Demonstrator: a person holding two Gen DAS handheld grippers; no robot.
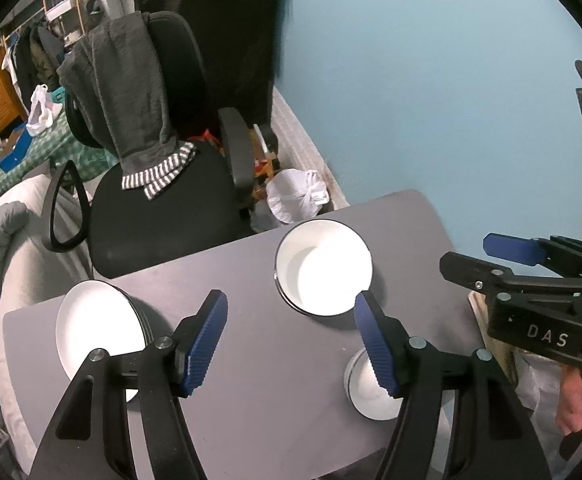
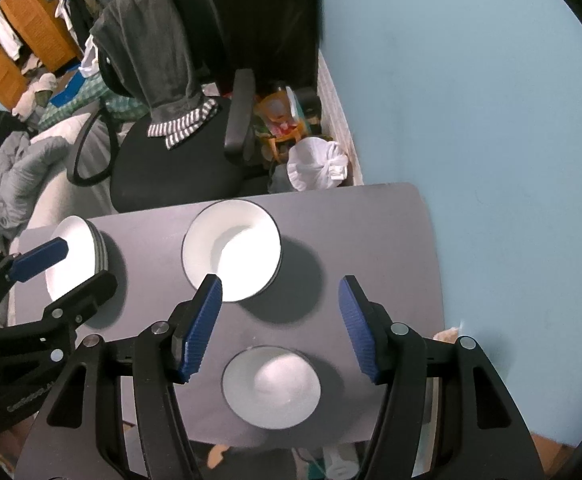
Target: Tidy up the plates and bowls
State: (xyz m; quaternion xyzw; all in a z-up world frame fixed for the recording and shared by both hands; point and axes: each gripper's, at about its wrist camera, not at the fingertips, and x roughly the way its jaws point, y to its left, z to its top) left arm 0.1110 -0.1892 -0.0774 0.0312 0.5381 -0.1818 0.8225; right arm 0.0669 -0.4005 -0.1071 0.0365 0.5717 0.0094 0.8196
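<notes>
Open claw (image 2: 279,328) above small bowl (image 2: 271,386)

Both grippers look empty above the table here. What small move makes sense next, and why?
Probably lower the open right gripper onto the small bowl just below it. The small bowl and the large bowl stand apart on the table, while the plates are already stacked.

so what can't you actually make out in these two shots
- Stack of plates: how many cannot be counted. The left gripper crosses it in the right wrist view, and the left gripper's own finger covers its near edge in the left wrist view.
- Small bowl: partly behind the other finger in the left wrist view.
- Large bowl: the inside is washed out by glare in both views.
- Table: the near edge is hidden by the right gripper.
</notes>
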